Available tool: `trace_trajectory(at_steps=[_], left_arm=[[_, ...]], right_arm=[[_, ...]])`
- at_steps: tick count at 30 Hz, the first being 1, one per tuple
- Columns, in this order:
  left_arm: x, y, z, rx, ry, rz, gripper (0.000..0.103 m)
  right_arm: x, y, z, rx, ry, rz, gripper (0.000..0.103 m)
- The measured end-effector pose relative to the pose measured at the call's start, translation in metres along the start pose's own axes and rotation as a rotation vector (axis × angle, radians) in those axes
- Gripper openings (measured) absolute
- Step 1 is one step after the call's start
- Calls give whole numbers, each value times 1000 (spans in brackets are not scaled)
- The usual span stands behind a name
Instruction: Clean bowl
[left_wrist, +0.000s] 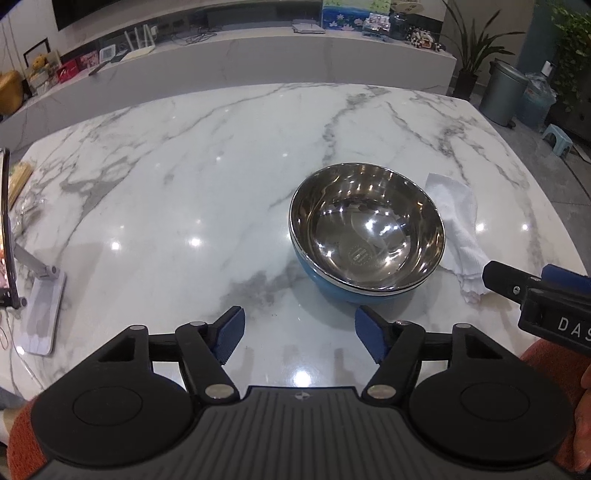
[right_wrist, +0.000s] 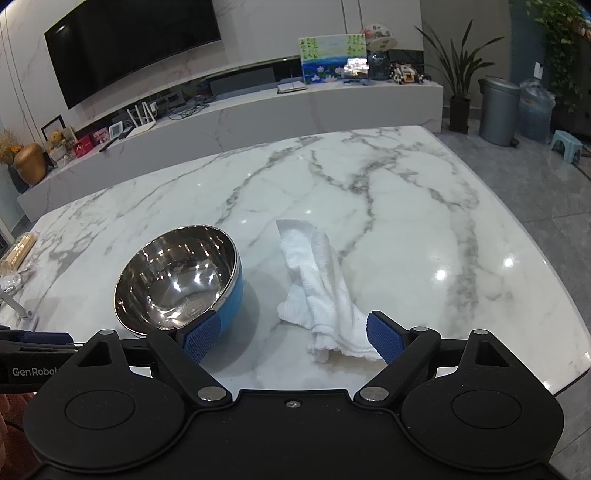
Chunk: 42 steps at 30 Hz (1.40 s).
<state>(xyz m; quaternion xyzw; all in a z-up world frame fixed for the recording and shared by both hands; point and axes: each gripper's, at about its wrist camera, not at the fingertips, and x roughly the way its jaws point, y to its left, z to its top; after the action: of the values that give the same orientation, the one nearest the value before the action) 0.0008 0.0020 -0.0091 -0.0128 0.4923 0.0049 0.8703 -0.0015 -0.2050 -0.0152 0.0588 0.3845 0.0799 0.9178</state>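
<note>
Glossy marble table (right_wrist: 406, 229), slick footing. Bowl (right_wrist: 177, 277) upright, steel inside, blue shell: light, rigid, likely skids; pinch rim. White cloth (right_wrist: 321, 288) just beside it, limp; grab bunched middle. Left gripper (left_wrist: 299, 334) half open, empty. Right gripper (right_wrist: 293, 338) wide open, empty, near cloth end.

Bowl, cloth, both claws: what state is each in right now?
Bowl: upright on the table, empty, not held.
Cloth: crumpled, lying on the table beside the bowl, not gripped.
Left claw: open, empty, short of the bowl.
Right claw: open, empty, near the cloth's end.
</note>
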Motion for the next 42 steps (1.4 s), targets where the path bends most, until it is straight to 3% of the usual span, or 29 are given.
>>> trace_trajectory(at_steps=[10, 42], left_arm=[[-2, -2, 0, 19, -13, -28, 58], [-6, -2, 2, 27, -22, -19, 58]], right_arm=[[0, -1, 2, 9, -3, 4, 86], [0, -4, 1, 20, -10, 15, 82]])
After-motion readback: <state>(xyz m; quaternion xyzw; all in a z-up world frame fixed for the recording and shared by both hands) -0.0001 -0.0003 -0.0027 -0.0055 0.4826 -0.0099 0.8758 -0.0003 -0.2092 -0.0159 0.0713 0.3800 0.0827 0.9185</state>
